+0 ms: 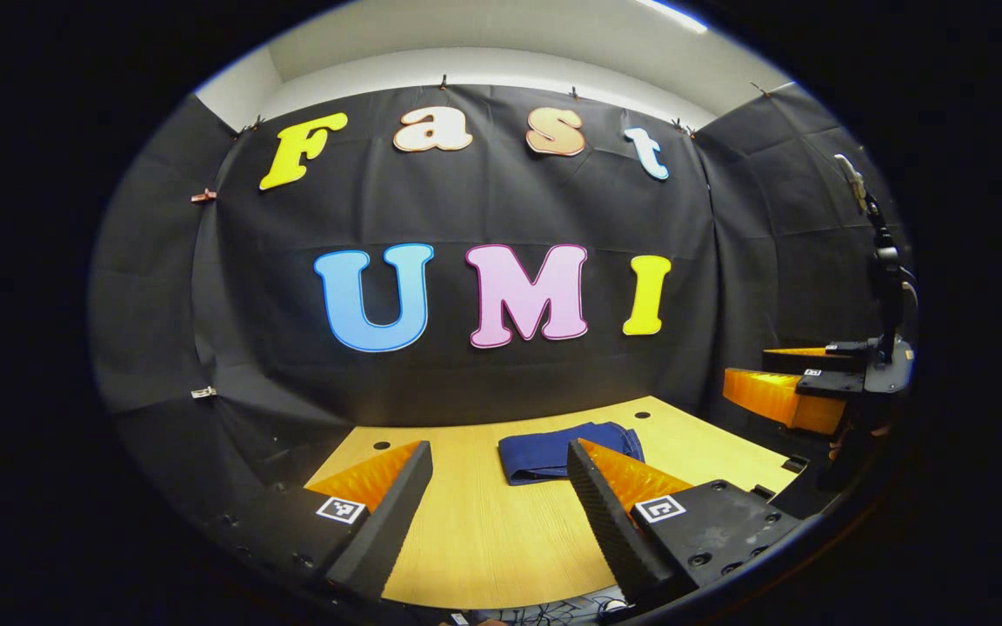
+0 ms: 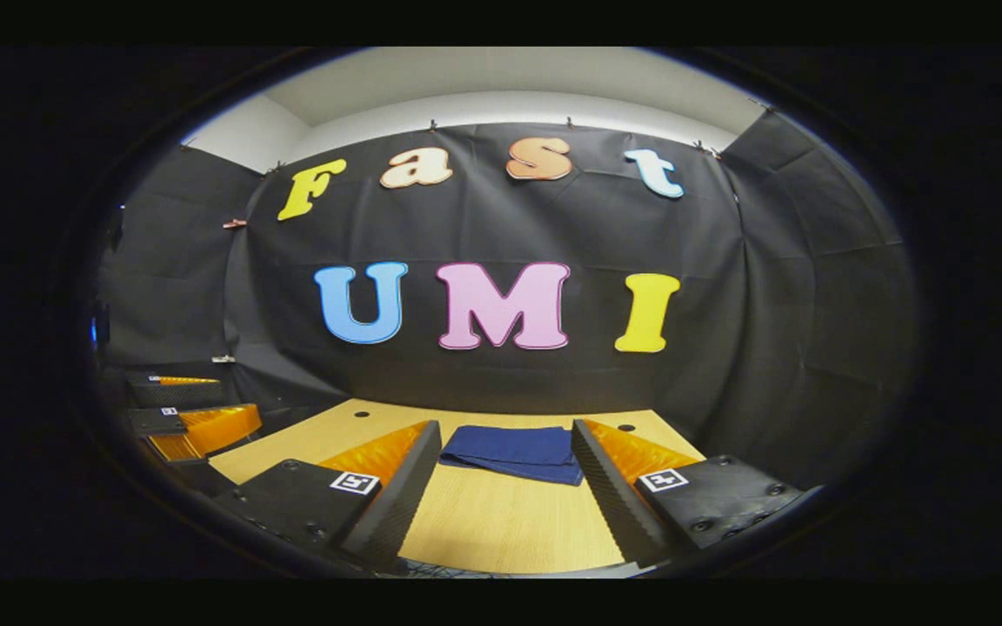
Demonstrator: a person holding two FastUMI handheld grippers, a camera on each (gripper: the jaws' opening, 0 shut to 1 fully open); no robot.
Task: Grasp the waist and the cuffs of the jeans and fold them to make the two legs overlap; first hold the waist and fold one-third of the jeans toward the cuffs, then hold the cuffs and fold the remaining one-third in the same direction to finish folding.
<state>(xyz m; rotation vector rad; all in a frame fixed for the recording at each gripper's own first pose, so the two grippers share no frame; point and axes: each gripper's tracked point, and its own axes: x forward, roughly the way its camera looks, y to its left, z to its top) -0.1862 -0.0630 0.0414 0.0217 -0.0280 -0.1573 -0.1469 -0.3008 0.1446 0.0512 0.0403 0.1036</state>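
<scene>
In the left gripper view, your left tool [image 1: 497, 487] is hovering above the near part of the pale wooden tabletop [image 1: 484, 539] with its two fingers standing wide apart and gripping nothing. Between and just beyond those fingers, the dark blue denim jeans [image 1: 544, 452] are lying folded into a compact flat bundle on the far half of the tabletop, the right finger covering the bundle's right end. Farther right in that view, your right tool [image 1: 784, 378] is hanging well off to the side past the tabletop's right edge, its fingers also apart, with a dark handle rising above it. In the right gripper view, the left tool [image 2: 188, 404] is showing at the far left, beside the tabletop [image 2: 501, 522], fingers spread. Moving right, your right tool [image 2: 505, 478] is pointing straight at the jeans [image 2: 514, 450], its fingers held wide apart and empty, and the folded bundle is resting flat on the tabletop in the gap between them, clear of both, toward the back edge near the booth's black cloth wall [image 2: 814, 287].
</scene>
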